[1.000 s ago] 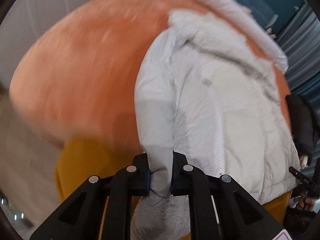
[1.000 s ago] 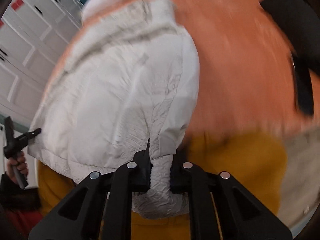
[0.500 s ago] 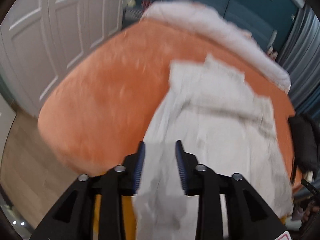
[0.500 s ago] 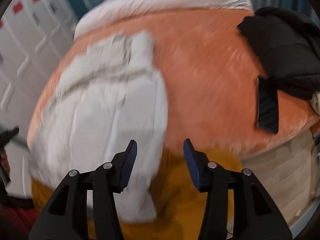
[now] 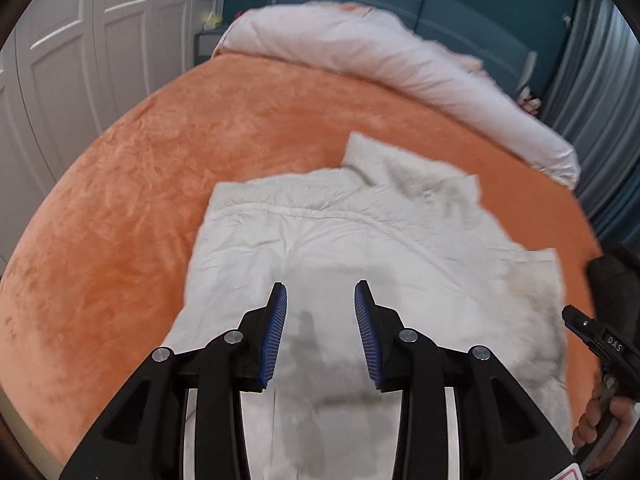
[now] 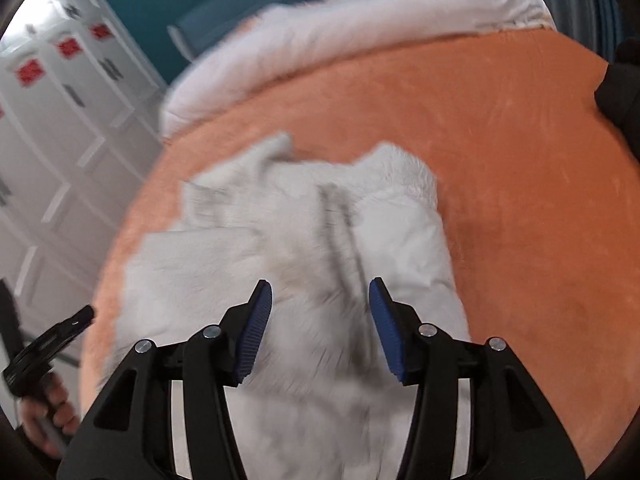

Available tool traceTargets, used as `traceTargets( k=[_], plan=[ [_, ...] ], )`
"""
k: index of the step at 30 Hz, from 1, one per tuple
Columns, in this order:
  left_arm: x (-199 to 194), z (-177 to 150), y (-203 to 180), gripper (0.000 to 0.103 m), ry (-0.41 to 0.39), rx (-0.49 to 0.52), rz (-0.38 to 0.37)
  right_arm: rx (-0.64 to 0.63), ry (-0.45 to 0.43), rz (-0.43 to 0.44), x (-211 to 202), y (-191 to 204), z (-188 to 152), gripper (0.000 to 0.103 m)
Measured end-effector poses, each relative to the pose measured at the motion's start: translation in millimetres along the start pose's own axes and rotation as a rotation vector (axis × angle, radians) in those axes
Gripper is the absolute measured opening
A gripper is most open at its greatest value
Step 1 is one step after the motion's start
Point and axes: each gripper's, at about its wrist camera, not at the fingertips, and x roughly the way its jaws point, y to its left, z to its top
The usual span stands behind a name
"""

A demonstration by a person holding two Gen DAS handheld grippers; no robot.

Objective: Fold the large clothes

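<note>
A white padded jacket (image 5: 360, 240) lies spread on the orange bed cover (image 5: 180, 128), its fluffy hood toward the far side. It also shows in the right wrist view (image 6: 280, 248), a little blurred. My left gripper (image 5: 320, 300) is open and empty, held above the jacket's near part. My right gripper (image 6: 320, 296) is open and empty, also above the jacket. The right gripper shows at the right edge of the left wrist view (image 5: 600, 344), and the left gripper at the left edge of the right wrist view (image 6: 48, 344).
A white duvet (image 5: 400, 56) lies rolled along the far side of the bed. A black garment (image 6: 620, 88) sits at the bed's right edge. White wardrobe doors (image 5: 80, 40) stand to the left, a teal wall behind.
Both grippers were shut on the jacket's sleeve ends a second ago. They let go, opened, and pulled up and over the jacket, which now lies flat on the bed.
</note>
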Motion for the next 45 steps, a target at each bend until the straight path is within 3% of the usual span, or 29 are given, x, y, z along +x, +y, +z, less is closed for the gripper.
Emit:
traceTargets(
  k=[1,2,3,6,8,11,14,17,18,20,22,26,29,33,37,45],
  plan=[
    [11,1,3,0.034,0.015,-0.011,0.012,0.001,0.035,-0.029,15,0,1,0.038],
    [20,1,6,0.033,0.03,-0.023,0.019,-0.005,0.068,-0.033,24,2,0,0.01],
    [29,-1,9,0.034,0.045,-0.033,0.021,-0.017,0.089,0.042,23,8,-2,0.005],
    [48,-12,18,0.034,0.078,-0.012,0.057,-0.073,-0.039,0.135,-22,20,-7,0.004],
    [57,-24,21,0.039,0.086,0.009,0.079,-0.055,-0.076,0.151,-36,10,-13,0.004],
    [66,-36,15,0.04,0.075,0.046,0.105,-0.009,0.12,0.075,29,-23,-36,0.009],
    [64,-35,10,0.04,0.082,0.083,0.144,0.009,0.141,0.058,39,-21,-36,0.013],
    [41,-25,19,0.038,0.077,0.041,0.113,-0.006,0.063,-0.052,5,-3,-26,0.027],
    [27,-19,21,0.038,0.041,0.028,0.091,-0.002,-0.013,-0.106,-17,1,-21,0.032],
    [10,-5,18,0.038,-0.018,0.027,0.083,-0.006,-0.127,-0.17,-43,9,-19,0.032],
    [7,15,9,0.041,-0.057,0.029,0.068,-0.077,-0.185,-0.148,-51,37,-11,0.032],
    [34,35,-13,0.044,-0.048,0.046,0.066,-0.293,-0.16,-0.021,-13,104,1,0.031],
    [71,35,-22,0.045,0.013,0.044,0.083,-0.42,-0.095,-0.048,45,135,1,0.03],
    [105,23,-24,0.055,-0.008,0.085,0.135,-0.386,0.006,-0.06,103,120,-4,0.027],
    [123,10,-20,0.063,-0.053,0.086,0.148,-0.368,-0.011,-0.008,122,97,-14,0.027],
    [136,4,-21,0.064,-0.073,0.085,0.172,-0.342,-0.019,0.03,129,82,-15,0.027]
  ],
)
